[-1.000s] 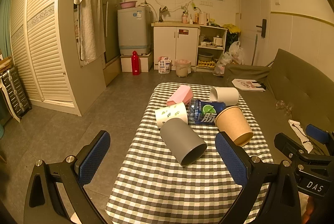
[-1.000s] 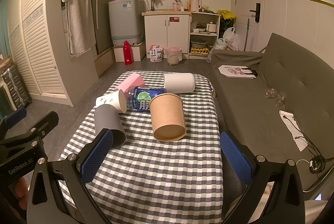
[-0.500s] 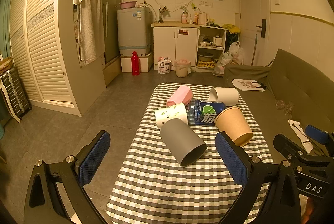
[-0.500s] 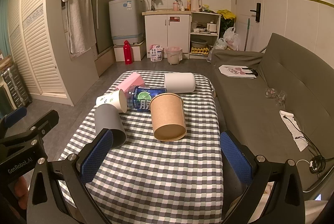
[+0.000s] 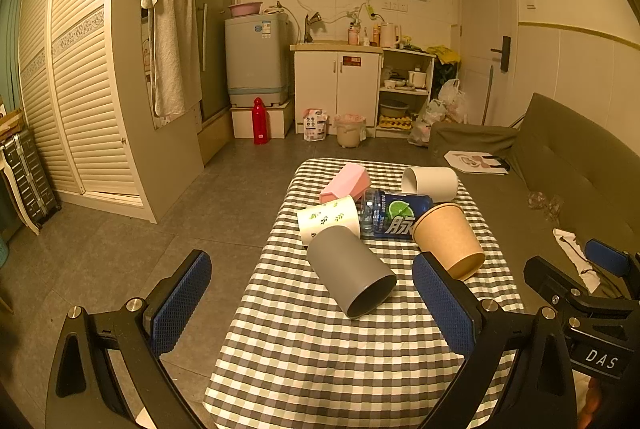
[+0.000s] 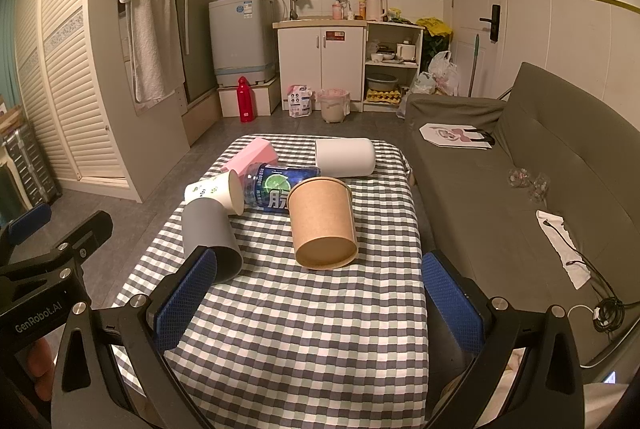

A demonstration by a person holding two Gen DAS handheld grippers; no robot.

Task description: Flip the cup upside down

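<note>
On checkered table (image 5: 320,349), grey cup (image 5: 349,273) lies sideways, seemingly empty.

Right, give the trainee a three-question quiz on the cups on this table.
1. True or false: the gray cup stands upright on the checkered table.
2. Which thing touches the bottle on its right in the right wrist view? A) brown paper cup B) white cup C) pink cup
3. Fill in: both the left gripper and the right gripper have their jaws ____.

Key: 1 false, it lies on its side; 2 A; 3 open.
</note>
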